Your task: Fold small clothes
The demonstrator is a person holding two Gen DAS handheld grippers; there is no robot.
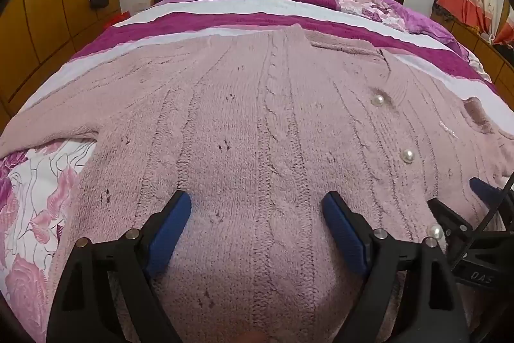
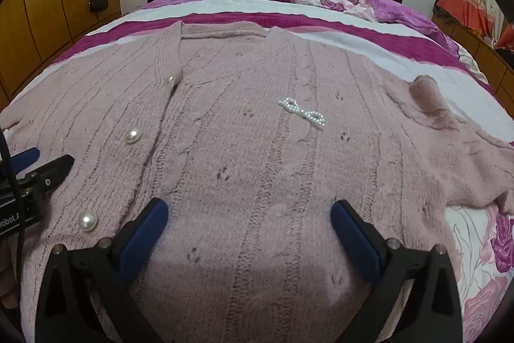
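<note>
The pink cardigan [image 2: 257, 134] lies spread flat on the bed [image 2: 321, 12], ready for folding. The left gripper [image 1: 257, 208] and right gripper [image 2: 250, 214] hover above its hem, jaws open and empty.

Partial white lettering "DAS" is read on the right gripper [image 1: 475, 208] body, cut off at the frame edge — "Robot." is read on the left gripper [image 2: 41, 163] body, likewise truncated. Nothing else legible.
</note>
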